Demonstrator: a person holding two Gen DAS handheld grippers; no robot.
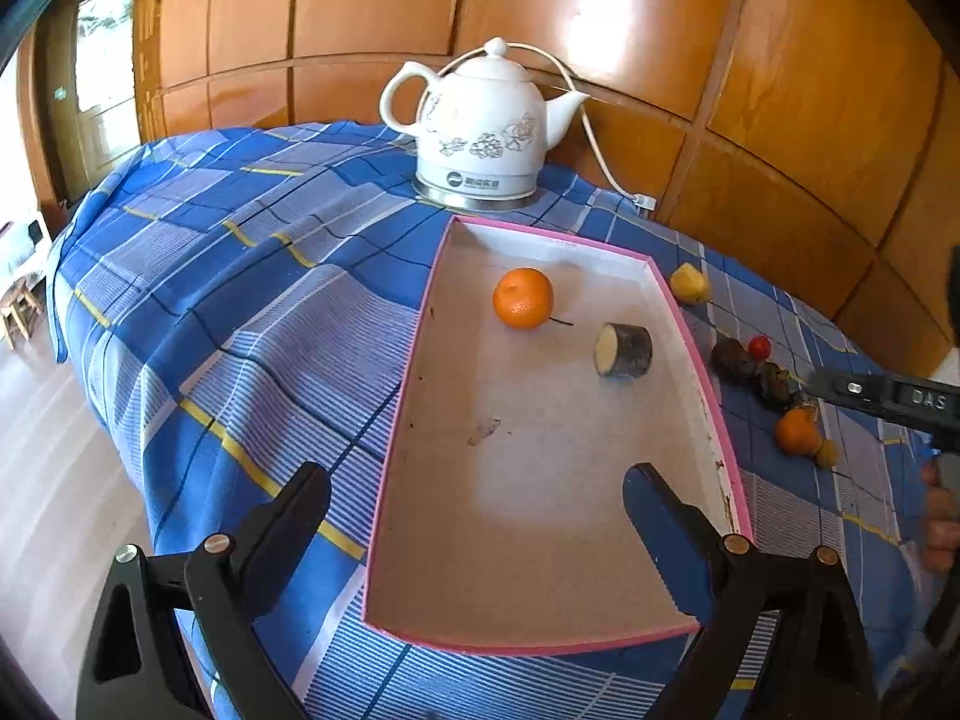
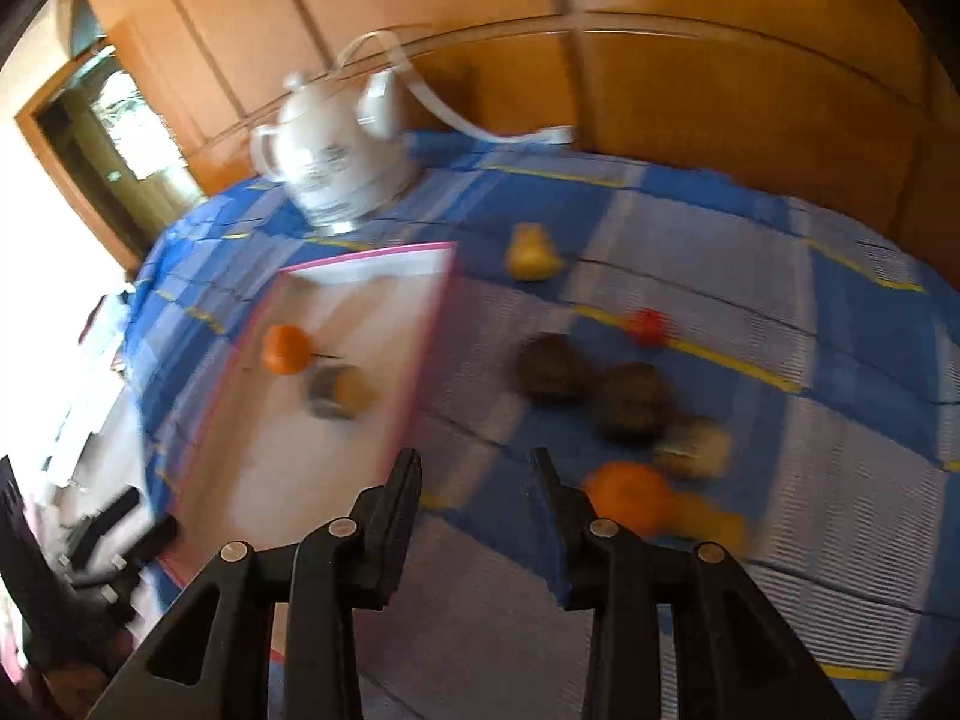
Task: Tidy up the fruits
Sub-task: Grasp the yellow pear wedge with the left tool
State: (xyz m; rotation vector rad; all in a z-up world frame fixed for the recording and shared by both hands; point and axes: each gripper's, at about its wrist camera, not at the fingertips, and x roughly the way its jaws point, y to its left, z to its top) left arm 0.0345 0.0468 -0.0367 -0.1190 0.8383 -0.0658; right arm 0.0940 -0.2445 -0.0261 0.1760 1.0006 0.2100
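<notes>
A pink-rimmed shallow box [image 1: 714,420] [image 2: 429,324] lies on the blue checked cloth. Inside it sit an orange [image 1: 522,297] [image 2: 285,349] and a dark-skinned cut piece [image 1: 624,350] [image 2: 337,391]. On the cloth to the box's right lie a yellow fruit [image 1: 689,283] [image 2: 531,257], a small red fruit [image 1: 759,347] [image 2: 648,324], two dark round fruits [image 1: 733,358] [image 2: 549,365], another orange [image 1: 795,431] [image 2: 630,497] and small yellowish pieces [image 2: 696,447]. My left gripper [image 1: 474,498] hangs open over the box's near end, holding nothing. My right gripper [image 2: 474,468] is open and holds nothing, over the cloth just right of the box; its view is blurred.
A white ceramic kettle [image 1: 486,126] [image 2: 336,156] with a white cord [image 1: 594,144] stands behind the box against the wooden panel wall. The table edge drops off to the left toward the floor. A hand [image 1: 939,516] shows at the right edge of the left wrist view.
</notes>
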